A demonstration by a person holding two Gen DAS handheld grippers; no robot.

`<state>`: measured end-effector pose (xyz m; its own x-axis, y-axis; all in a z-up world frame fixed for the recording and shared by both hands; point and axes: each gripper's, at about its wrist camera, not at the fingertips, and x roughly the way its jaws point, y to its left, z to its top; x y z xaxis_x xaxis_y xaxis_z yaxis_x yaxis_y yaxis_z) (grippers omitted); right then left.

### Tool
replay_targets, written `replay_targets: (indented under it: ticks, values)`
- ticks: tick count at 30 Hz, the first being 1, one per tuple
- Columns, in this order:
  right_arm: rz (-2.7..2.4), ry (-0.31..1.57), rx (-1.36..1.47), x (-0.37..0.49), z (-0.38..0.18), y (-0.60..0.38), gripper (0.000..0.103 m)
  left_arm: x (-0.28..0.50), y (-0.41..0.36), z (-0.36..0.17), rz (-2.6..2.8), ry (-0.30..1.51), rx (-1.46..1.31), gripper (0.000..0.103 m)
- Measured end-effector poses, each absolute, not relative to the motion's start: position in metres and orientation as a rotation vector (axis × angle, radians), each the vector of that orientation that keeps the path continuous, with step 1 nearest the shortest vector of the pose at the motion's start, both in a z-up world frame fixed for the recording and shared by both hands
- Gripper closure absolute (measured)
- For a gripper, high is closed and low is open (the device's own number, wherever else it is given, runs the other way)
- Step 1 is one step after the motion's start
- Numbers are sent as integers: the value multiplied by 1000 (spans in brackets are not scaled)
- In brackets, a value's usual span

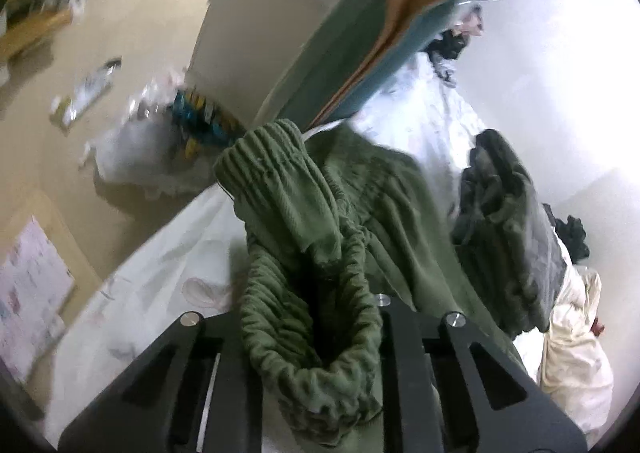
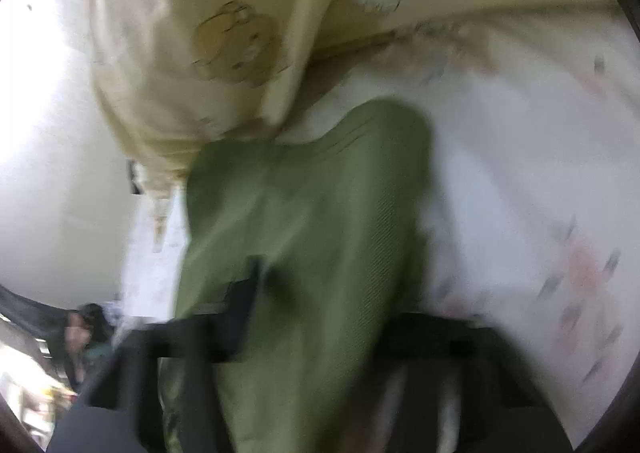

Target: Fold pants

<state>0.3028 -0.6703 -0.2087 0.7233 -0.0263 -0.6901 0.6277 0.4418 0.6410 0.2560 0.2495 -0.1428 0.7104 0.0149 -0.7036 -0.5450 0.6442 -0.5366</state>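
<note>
The green pants (image 1: 360, 189) lie bunched on a white printed bed sheet (image 1: 160, 269). My left gripper (image 1: 316, 317) is shut on their gathered elastic waistband (image 1: 304, 333), which bulges up between the black fingers and hides the tips. In the blurred right wrist view my right gripper (image 2: 320, 317) is shut on a smooth green part of the pants (image 2: 304, 213), which drapes over the fingers and hangs down toward the sheet (image 2: 520, 173).
A dark garment pile (image 1: 500, 221) lies right of the pants, with a cream cloth (image 1: 576, 341) beyond it. A cream pillow (image 2: 192, 53) with a bear print lies ahead of my right gripper. The bed edge and floor (image 1: 100, 93) with scattered items are to the left.
</note>
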Motion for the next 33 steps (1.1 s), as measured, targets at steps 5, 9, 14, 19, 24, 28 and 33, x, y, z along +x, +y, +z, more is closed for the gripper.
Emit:
replay_targets:
  ticks: [5,9,14,19,24,28,33]
  values:
    - [-419,600,862,292,-158,-656,102,243,232,-88,363,695,-718,92]
    - [-454,591,842,274,-127,-647,102,223,234,-52,368,684,-719,92]
    - [-523,645,816,230,-89,-632,102,171,269,-15,376,715,-729,93]
    - [-660,811,797,158,-73,-613,102,109,292,-32,452,885,-687,93]
    - [-732,1045,840,125,-120,-602,99,97,292,-76,503,1067,-637,92]
    - [-914,1158,743,114,-130,-599,59,93,289,-82,513,1085,-555,92]
    - [-1092,1206,441,122,-95,-601,48,85,290,-87,535,1093,-618,91]
